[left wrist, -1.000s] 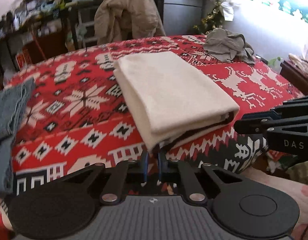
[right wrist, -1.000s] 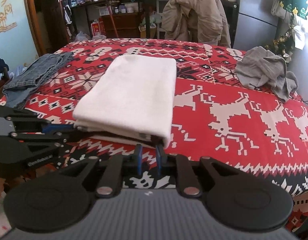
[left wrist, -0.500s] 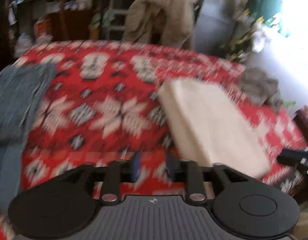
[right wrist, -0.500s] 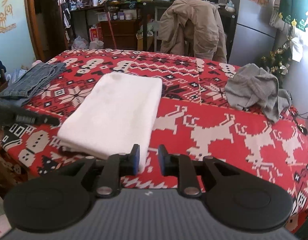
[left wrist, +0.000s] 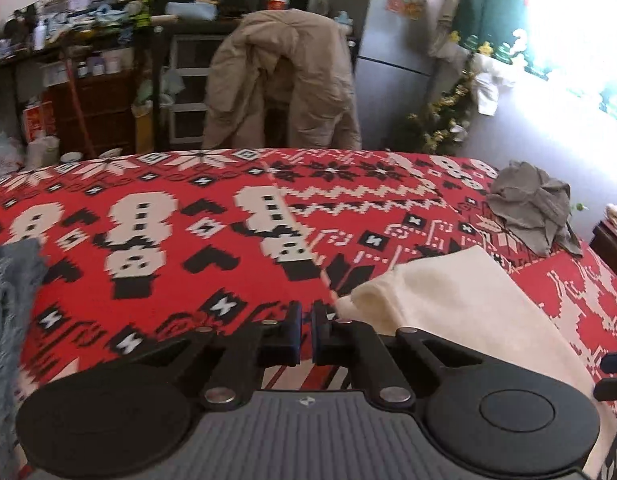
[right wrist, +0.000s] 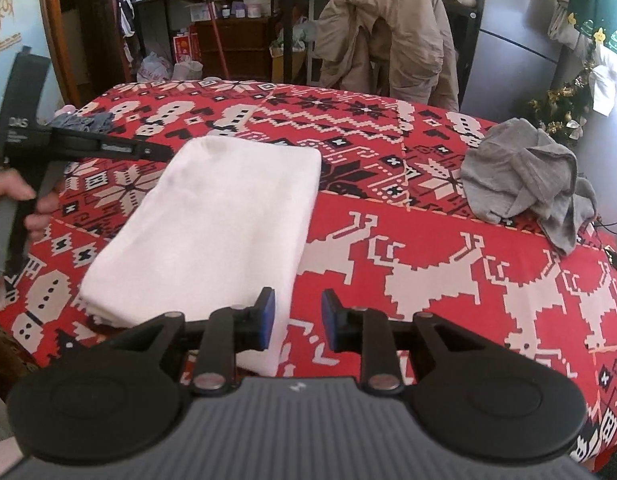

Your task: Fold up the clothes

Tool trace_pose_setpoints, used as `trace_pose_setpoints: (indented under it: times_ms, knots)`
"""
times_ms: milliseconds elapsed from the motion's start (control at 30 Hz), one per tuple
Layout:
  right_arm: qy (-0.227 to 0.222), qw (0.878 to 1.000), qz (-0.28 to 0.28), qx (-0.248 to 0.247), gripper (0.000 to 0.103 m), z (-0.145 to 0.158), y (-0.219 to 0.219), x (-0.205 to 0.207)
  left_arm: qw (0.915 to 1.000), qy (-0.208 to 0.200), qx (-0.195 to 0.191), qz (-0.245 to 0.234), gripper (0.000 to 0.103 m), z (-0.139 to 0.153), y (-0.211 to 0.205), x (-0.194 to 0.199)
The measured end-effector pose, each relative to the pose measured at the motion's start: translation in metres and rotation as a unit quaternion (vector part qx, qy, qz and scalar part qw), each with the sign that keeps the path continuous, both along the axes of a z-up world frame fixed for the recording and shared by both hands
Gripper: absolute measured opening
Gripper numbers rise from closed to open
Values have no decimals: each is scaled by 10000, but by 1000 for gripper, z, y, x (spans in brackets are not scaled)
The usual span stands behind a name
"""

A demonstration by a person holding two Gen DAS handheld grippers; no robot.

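A cream garment (right wrist: 228,220), folded into a neat rectangle, lies on the red patterned tablecloth (right wrist: 428,248). My right gripper (right wrist: 298,320) hovers over its near right corner. Its jaws are opening and only tablecloth shows between them. In the left wrist view the folded garment (left wrist: 460,312) lies to the right of my left gripper (left wrist: 304,332), which is shut on nothing. From the right wrist view, a hand (right wrist: 12,200) holds the left gripper (right wrist: 164,155) level by the garment's far left corner.
A crumpled grey garment (right wrist: 524,176) lies at the table's far right. Blue jeans (left wrist: 8,320) lie at the left edge. Behind the table a beige jacket (right wrist: 388,32) hangs over a chair, with cluttered shelves and a fridge beyond.
Both grippers left the folded garment's near edge. The left one swung left and forward to its far corner, opening briefly and shutting again. The right one backed off and its jaws spread wider.
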State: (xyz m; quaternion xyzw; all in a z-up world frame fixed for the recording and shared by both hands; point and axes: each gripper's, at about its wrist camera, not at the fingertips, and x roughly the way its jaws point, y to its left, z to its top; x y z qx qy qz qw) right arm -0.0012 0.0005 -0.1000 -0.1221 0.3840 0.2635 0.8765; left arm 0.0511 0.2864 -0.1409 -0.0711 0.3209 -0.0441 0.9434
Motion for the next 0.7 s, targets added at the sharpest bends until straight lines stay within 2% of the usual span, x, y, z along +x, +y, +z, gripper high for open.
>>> trace_pose_setpoints:
  times_ms: [67, 167, 267, 700]
  knots:
    - [7, 10000, 7, -3, 29, 0, 1, 3, 9999, 37, -74, -129, 4, -3, -3, 5]
    - [28, 10000, -5, 4, 29, 1, 1, 5, 9997, 112, 13, -198, 1, -7, -9, 7]
    - [38, 10000, -17, 15, 29, 2, -1, 5, 9995, 181, -146, -208, 1, -9, -8, 5]
    - [104, 9998, 9, 162, 29, 2, -3, -2, 9994, 253, -140, -206, 0, -3, -20, -21]
